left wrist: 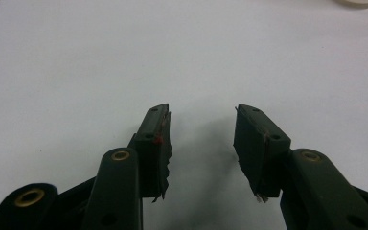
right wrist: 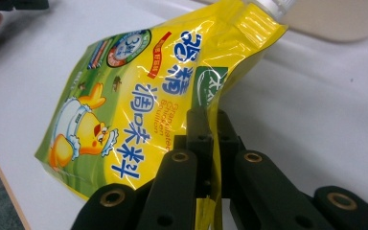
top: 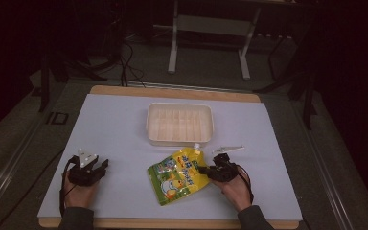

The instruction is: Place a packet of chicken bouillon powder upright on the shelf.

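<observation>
1. Two grippers are mine to run, and going left to right I start with my left gripper (top: 101, 167), at the lower left of the high view. It rests low over the pale blue-white table cover (top: 120, 124). In the left gripper view its jaws stand well apart with nothing between them, only bare cover and their shadow.

2. Centre frame, toward the bottom, is the glossy yellow-and-green plastic pouch with a cartoon chick and a white spout cap (top: 179, 173). It lies mostly flat on the cover, spout end pointing up-frame and close to the tray's near rim.

3. Just above it, in the middle of the high view, sits the cream rectangular plastic tray with shallow ribs (top: 180, 140). It looks empty to me.

4. At the lower right, my right gripper (top: 203, 170) meets the pouch's right edge. In the right gripper view (right wrist: 212, 143) its jaws are closed tight on the thin side seam of the pouch (right wrist: 124, 100), which lifts that edge off the cover.

5. My judgement on progress: the grasp is made, so the pick is under way. The carry and the set-down into the tray look like what is left, and the left gripper has no part yet.
</observation>
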Demonstrator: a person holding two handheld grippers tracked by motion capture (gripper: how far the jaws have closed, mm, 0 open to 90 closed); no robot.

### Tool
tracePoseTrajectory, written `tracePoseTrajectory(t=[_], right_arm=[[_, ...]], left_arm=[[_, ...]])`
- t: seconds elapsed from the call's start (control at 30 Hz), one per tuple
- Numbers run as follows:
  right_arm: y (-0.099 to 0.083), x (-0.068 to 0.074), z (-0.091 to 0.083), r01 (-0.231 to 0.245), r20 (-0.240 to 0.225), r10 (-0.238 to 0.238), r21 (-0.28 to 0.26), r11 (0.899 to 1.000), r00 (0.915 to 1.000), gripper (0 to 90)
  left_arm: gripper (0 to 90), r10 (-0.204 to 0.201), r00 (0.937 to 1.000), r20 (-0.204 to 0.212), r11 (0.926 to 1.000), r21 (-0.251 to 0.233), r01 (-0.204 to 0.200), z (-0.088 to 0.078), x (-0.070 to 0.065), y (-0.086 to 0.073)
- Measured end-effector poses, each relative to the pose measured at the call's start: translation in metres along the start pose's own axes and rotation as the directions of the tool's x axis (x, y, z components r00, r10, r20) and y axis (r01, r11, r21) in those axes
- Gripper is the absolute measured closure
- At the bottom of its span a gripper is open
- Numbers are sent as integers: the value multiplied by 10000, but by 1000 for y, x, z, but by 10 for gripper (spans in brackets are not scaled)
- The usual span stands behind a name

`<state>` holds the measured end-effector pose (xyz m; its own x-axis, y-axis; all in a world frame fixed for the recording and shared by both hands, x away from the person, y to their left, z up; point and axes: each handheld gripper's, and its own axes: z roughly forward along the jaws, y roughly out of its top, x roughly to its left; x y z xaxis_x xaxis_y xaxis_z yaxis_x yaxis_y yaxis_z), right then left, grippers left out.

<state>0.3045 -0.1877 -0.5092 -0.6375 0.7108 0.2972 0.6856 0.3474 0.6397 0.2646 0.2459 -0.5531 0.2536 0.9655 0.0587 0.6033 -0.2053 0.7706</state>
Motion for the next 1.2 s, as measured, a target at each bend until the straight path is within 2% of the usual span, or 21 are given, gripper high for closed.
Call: tracePoseTrajectory(t=[0.43, 0.6, 0.77, 0.8, 0.9, 1.03, 1.2], right_arm=[[20, 17, -11, 637, -106, -640, -260, 9976, 9979, 900], [29, 25, -17, 737, -414, -759, -534, 9959, 9963, 900], [35, 29, -20, 643, -754, -700, -758, 9951, 9947, 900], [40, 31, -22, 509, -1134, -612, -915, 9945, 9917, 900], [45, 32, -23, 230, -1867, -438, -1119, 9935, 9814, 900], [51, 38, -24, 41, -2568, -373, -1287, 9917, 9658, 900], [60, 47, -22, -92, -3204, -378, -1439, 9896, 9465, 900]], left_arm=[[565, 46, 9999, -102, 10000, -68, -47, -1, -1, 0], [562, 29, 9999, -105, 10000, -66, -30, -1, -1, 0], [561, 39, 9999, -124, 10000, -89, -41, -1, -1, 0], [561, 52, 9999, -157, 10000, -81, -53, -1, -1, 0], [560, 47, 9999, -165, 10000, -78, -48, -1, -1, 0], [560, 15, 9998, -191, 9999, -127, -17, -1, -2, 0], [560, 18, 9998, -183, 9999, -126, -20, -1, -2, 0]])
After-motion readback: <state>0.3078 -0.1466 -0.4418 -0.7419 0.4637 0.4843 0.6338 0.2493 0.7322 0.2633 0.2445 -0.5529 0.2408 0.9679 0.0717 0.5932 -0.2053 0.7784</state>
